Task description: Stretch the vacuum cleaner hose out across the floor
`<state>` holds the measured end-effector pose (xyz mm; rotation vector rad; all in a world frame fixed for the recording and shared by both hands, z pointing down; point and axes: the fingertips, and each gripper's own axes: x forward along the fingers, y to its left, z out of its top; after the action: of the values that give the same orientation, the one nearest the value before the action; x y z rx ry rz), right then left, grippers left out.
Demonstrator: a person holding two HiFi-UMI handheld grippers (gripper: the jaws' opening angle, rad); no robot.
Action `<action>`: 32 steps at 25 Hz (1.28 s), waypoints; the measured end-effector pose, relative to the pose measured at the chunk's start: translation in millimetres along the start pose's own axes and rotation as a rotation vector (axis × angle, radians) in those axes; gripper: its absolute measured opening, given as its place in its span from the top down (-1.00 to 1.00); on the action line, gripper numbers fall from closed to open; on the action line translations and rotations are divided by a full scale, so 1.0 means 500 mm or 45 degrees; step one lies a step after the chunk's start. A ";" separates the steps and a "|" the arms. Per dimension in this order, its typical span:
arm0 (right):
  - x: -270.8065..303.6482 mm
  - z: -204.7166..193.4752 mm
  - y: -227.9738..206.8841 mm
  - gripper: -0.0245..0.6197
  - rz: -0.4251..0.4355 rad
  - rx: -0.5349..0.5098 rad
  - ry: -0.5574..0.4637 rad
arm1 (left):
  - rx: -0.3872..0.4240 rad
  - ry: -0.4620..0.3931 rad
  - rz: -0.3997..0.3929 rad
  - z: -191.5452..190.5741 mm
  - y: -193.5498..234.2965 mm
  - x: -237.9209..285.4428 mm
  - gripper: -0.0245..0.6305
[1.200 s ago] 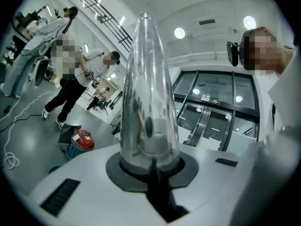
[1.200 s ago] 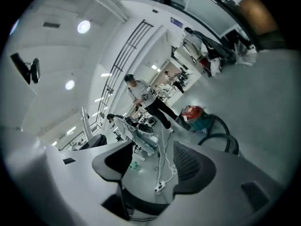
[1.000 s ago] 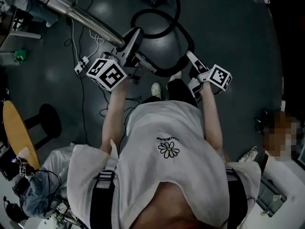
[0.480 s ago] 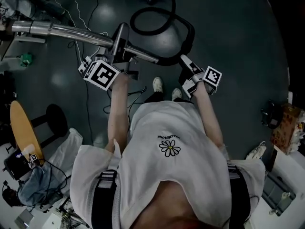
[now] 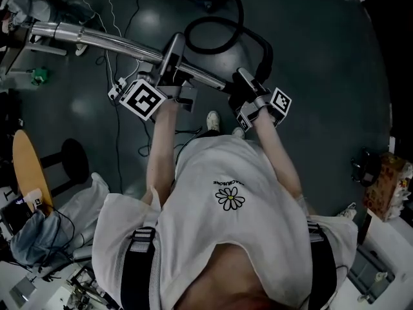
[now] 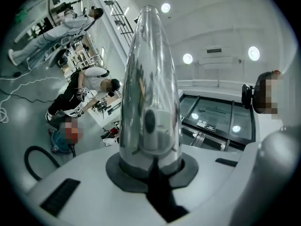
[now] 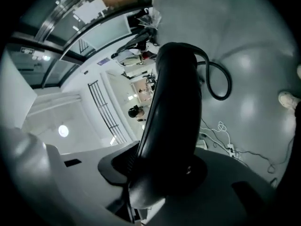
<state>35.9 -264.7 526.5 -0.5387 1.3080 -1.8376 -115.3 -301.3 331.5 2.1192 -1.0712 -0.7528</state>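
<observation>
L gripper (image 5: 170,76): wand (image 5: 97,39) — R gripper (image 5: 242,86) closing on hose (image 7: 174,102)

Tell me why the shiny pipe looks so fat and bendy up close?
Left gripper view: the wide-angle lens bulges the metal tube, and its surface shows reflections. Right gripper view: the black hose looms close and soft. Head view: dim, corners black.

Two grippers (image 5: 177,45) (image 5: 241,77) — one hose (image 5: 255,39), one wand (image 5: 97,39)

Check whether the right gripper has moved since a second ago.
Yes: the right gripper shifted left toward the white shoe, jaws just closing on the black hose.
</observation>
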 end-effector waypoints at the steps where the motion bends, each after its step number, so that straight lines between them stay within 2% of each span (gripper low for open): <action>1: -0.002 0.004 0.010 0.39 0.014 -0.010 -0.022 | -0.020 -0.005 -0.030 0.001 -0.002 0.001 0.79; 4: -0.003 0.022 0.043 0.51 0.078 0.002 -0.094 | -0.078 -0.038 -0.147 0.007 -0.010 0.000 0.79; 8: 0.009 0.027 0.064 0.57 0.118 0.007 -0.082 | -0.074 -0.051 -0.300 0.016 -0.025 -0.004 0.79; 12: 0.021 0.010 0.057 0.58 0.124 0.042 0.001 | -0.019 0.042 -0.494 0.016 -0.056 0.004 0.79; 16: 0.018 -0.006 0.053 0.58 0.146 0.087 0.021 | 0.015 0.151 -0.614 0.011 -0.082 0.015 0.78; 19: 0.017 -0.005 0.049 0.58 0.152 0.106 0.005 | -0.012 0.191 -0.680 0.009 -0.094 0.017 0.66; 21: 0.017 -0.001 0.048 0.57 0.150 0.104 -0.012 | -0.069 0.184 -0.658 0.011 -0.090 0.021 0.56; 22: 0.016 0.004 0.048 0.57 0.147 0.098 -0.023 | -0.108 0.170 -0.623 0.012 -0.085 0.027 0.41; 23: 0.016 0.012 0.047 0.57 0.142 0.088 -0.034 | -0.141 0.149 -0.578 0.013 -0.077 0.036 0.14; 25: 0.013 0.025 0.050 0.57 0.132 0.058 -0.048 | -0.153 0.114 -0.477 0.010 -0.058 0.055 -0.07; 27: 0.007 0.026 0.058 0.57 0.138 0.018 -0.054 | -0.078 0.129 -0.366 0.000 -0.037 0.063 -0.26; 28: 0.004 0.026 0.064 0.57 0.152 0.000 -0.061 | -0.007 0.158 -0.310 -0.008 -0.027 0.064 -0.39; 30: -0.004 0.035 0.085 0.58 0.215 -0.017 -0.106 | 0.166 0.248 -0.221 -0.032 -0.012 0.059 -0.41; 32: -0.015 0.065 0.119 0.63 0.316 -0.006 -0.202 | 0.268 0.343 -0.205 -0.060 -0.013 0.047 -0.41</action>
<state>85.1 -286.4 484.4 -0.4906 1.2146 -1.5572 -78.7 -309.5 341.0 2.4260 -0.8735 -0.4230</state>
